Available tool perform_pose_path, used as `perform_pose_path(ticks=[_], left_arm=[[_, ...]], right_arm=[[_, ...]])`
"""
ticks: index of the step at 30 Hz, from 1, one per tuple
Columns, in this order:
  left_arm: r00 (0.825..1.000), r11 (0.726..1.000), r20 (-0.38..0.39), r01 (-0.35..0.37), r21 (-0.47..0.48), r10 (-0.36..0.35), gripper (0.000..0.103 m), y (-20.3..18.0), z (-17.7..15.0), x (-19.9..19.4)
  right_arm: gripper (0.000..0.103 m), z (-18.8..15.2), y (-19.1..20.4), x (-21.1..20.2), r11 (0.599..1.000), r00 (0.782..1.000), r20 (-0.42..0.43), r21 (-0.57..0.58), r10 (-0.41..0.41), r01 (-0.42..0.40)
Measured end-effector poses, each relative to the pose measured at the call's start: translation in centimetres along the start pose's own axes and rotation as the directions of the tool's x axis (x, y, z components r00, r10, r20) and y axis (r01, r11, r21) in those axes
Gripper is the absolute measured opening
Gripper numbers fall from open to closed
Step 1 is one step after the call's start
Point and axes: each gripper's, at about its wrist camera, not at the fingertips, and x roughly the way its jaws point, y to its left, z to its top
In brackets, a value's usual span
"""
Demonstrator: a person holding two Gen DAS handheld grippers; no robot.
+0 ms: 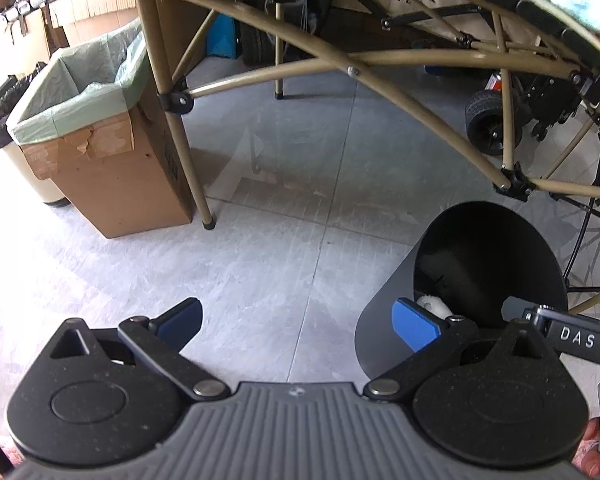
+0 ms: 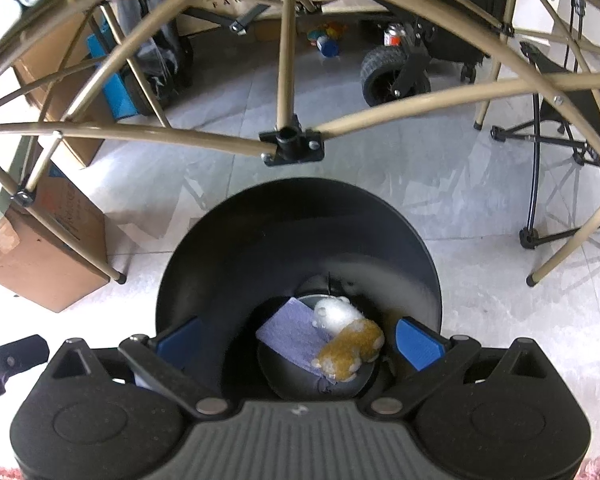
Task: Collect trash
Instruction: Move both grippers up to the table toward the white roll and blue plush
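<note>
My right gripper [image 2: 300,338] is spread wide and empty over 1 black bin [image 2: 228,240]. Bin contents: 1 purple cloth [image 2: 290,338], 1 white-and-tan plush toy [image 2: 346,338]. My left gripper [image 1: 300,320] is wide, empty. 1 cardboard box [image 1: 120,184] has 1 green liner [image 1: 80,92].

Storeroom — boxes [image 1: 112,168] (wagon [image 2: 396,72])

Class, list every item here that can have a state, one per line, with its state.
Black bin: upright, uncovered, holding a plush toy and a purple cloth.
Cardboard box: open, green liner inside.
Left tool: open, empty.
Right tool: open, empty, above the bin.
</note>
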Motion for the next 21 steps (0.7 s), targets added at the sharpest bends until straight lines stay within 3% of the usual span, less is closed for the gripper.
perform_pose_path(ticks=[13,17,21], left_arm=[[0.986,0.999,0.164,0.028,0.025,-0.031,0.103,-1.5,0.1,-4.7],[0.972,0.998,0.230,0.042,0.035,-0.049,0.103,-2.3,0.3,-6.6],[0.954,0.997,0.292,0.052,0.053,-0.066,0.103,-3.1,0.5,-8.1]], right_arm=[[0.103,-0.3,-0.9,-5.5,0.998,0.987,0.155,-0.047,0.042,-0.035],[0.103,-0.2,-1.2,-8.6,0.996,0.966,0.249,-0.059,0.075,-0.062],[0.103,0.1,-1.6,-11.7,0.996,0.924,0.372,-0.065,0.085,-0.066]])
